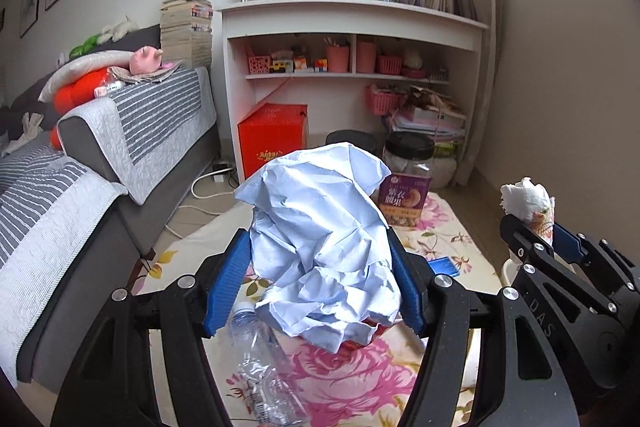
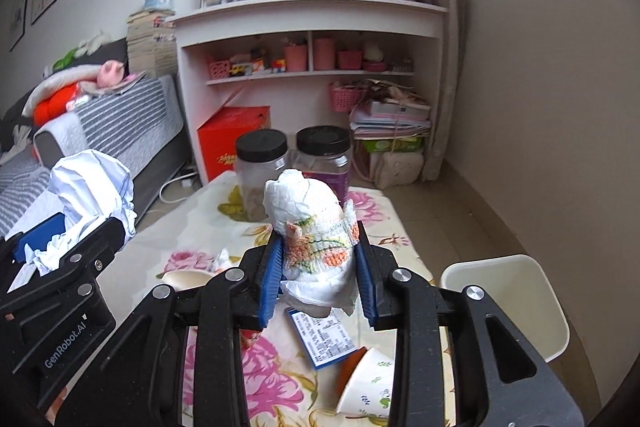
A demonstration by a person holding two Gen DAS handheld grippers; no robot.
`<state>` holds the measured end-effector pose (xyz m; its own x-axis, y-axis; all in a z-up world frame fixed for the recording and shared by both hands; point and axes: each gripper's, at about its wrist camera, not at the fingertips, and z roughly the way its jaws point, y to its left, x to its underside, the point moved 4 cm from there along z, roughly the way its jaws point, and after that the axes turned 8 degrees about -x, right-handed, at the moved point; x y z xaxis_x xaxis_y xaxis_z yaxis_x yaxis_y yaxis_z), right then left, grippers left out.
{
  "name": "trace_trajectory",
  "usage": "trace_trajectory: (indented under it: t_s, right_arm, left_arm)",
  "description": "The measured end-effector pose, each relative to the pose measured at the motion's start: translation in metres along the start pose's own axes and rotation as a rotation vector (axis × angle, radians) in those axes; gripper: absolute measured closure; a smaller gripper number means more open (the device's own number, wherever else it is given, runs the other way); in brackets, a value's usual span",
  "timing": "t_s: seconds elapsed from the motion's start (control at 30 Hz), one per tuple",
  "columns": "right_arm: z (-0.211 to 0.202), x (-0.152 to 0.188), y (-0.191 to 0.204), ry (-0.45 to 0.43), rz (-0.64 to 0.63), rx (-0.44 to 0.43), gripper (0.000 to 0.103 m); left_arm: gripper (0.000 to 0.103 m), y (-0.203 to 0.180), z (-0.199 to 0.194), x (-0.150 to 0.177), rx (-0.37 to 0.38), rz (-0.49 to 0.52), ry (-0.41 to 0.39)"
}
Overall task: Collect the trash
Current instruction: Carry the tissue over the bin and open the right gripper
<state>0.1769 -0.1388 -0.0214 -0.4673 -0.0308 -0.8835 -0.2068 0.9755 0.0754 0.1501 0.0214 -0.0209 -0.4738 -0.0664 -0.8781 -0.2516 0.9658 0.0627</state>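
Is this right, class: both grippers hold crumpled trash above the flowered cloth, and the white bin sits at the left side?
Not quite. The right wrist view shows the white bin at the right side. The left gripper and right gripper do hold trash.

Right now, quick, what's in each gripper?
Left gripper: closed on the crumpled blue paper.
Right gripper: closed on the wadded white tissue.
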Motion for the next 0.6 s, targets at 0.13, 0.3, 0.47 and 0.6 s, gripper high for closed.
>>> trace_trajectory:
  t_s: [0.13,0.3,0.47,0.6]
  right_arm:
    - [-0.004,-0.001,-0.011,-0.010,0.021,0.022,0.072]
    - [-0.012,0.000,-0.027,-0.016,0.038,0.047,0.072]
    - [-0.019,0.001,-0.043,-0.017,0.055,0.073,0.071]
    - [-0.024,0.001,-0.058,-0.021,0.068,0.099,0.071]
  left_arm:
    - [0.038,-0.009,-0.003,-0.004,0.006,-0.018,-0.005]
    - [0.038,-0.022,-0.004,-0.002,0.020,-0.021,-0.005]
    - [0.038,-0.040,-0.006,-0.002,0.042,-0.024,-0.010]
    - [0.038,-0.056,-0.006,0.000,0.063,-0.020,-0.009]
